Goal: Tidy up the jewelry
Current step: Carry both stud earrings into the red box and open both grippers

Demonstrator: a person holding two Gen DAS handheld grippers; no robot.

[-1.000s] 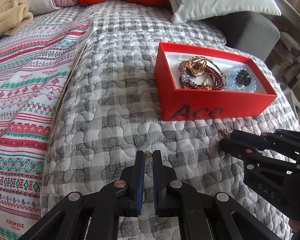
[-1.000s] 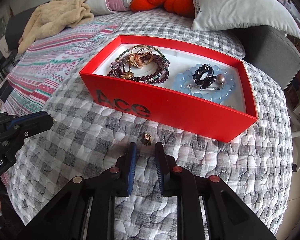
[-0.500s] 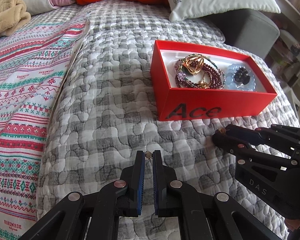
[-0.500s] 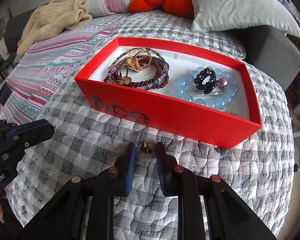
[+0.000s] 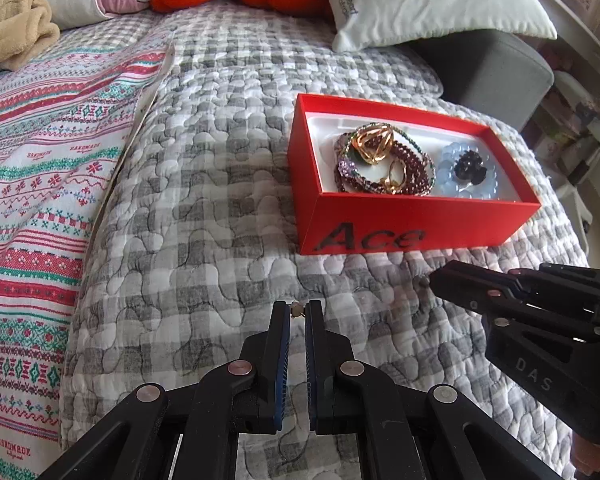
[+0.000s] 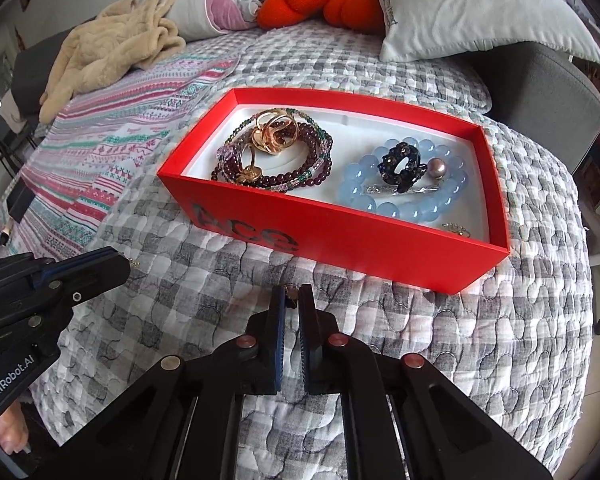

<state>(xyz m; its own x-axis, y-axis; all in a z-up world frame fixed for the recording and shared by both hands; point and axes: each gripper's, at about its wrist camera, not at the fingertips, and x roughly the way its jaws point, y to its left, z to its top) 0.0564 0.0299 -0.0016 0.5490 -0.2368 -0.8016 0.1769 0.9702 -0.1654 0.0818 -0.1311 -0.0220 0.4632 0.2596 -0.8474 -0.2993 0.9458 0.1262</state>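
Bedroom setting: grey-and-white checked quilt (image 5: 204,184) spread over a bed, striped patterned blanket (image 5: 40,168) along its left side, pillows and an orange plush at the head.

Item 1, red box (image 6: 340,240), lettered "Ace", open-topped, near the quilt's right edge. Contents: dark purple bead bracelets (image 6: 300,160) with gold rings at the left end; pale blue bead bracelet (image 6: 380,200) with a black ring at the right end.

Item 2, right gripper (image 6: 293,300), just short of the box's front wall. Change noted: half a second ago its jaws stood apart around a small gold earring (image 6: 290,293) lying on the quilt; now they are pinched shut on it.

Item 3, left gripper (image 5: 298,309), toward the quilt's middle, closed on a second small gold piece (image 5: 297,309), as it was a second ago.

Assessment: both loose pieces appear secured, so each seems ready for lifting over the front wall into the box. Slippage of such tiny pieces is the likely risk.
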